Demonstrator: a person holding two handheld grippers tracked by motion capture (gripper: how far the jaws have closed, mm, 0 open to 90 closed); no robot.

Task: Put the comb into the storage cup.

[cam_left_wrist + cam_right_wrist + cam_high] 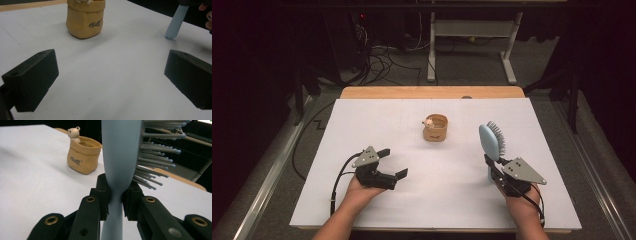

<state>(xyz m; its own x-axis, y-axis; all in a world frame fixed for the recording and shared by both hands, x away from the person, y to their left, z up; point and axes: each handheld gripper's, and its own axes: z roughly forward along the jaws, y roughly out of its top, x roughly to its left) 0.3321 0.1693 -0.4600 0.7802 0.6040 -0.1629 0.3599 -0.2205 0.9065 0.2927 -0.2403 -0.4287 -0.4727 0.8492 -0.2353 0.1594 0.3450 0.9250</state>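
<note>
Right claw point(115, 195) clamped the pale blue plastic hairbrush point(490, 142) upright by its handle; left claw point(393, 162) rested apart on the white desk point(447, 165).

both forearms are bare, no sleeves showing. the left claw point(393, 163) and the right claw point(488, 163) are black, each topped by a grey three-cornered plate with small dark holes, and a black cable trails from each. the jaws are blocky black, and the right claw's linkage carries brass-coloured rivets.
</note>
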